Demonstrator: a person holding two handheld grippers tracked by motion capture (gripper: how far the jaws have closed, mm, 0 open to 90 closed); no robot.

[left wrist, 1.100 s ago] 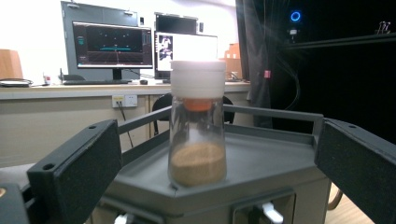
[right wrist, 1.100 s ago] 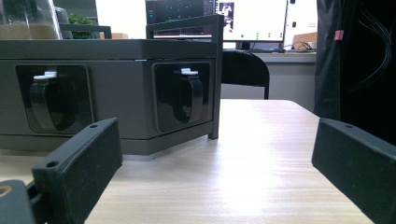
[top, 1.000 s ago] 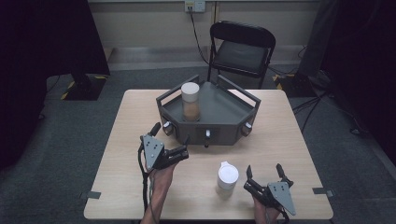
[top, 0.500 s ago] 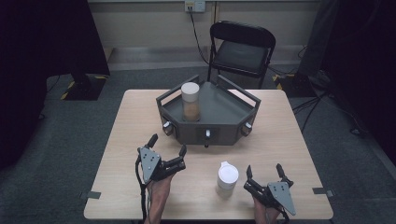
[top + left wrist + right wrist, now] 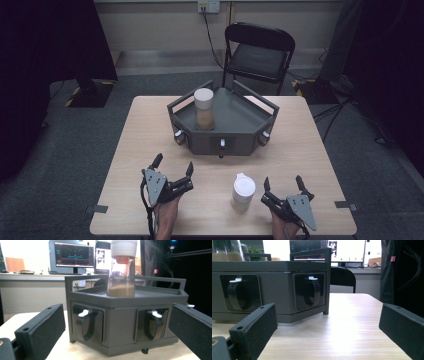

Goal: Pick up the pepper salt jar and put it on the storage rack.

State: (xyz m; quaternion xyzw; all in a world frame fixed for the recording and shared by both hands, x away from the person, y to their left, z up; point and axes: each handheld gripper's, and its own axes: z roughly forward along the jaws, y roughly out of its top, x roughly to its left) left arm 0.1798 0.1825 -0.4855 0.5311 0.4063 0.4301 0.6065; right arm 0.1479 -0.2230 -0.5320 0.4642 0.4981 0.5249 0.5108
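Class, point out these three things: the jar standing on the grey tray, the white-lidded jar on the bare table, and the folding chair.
Jar on tray (image 5: 203, 109), high view, its glass side.
White-lidded jar (image 5: 243, 190), high view, its lid.
Folding chair (image 5: 257, 59), high view, its seat.

Occlusions and cut-offs
Right gripper view: jar (image 5: 227, 251) cropped at top-left, lid out of frame. Left gripper view: monitor (image 5: 72, 255) text too blurred to read; jar hides rear rail (image 5: 160, 279) centre.
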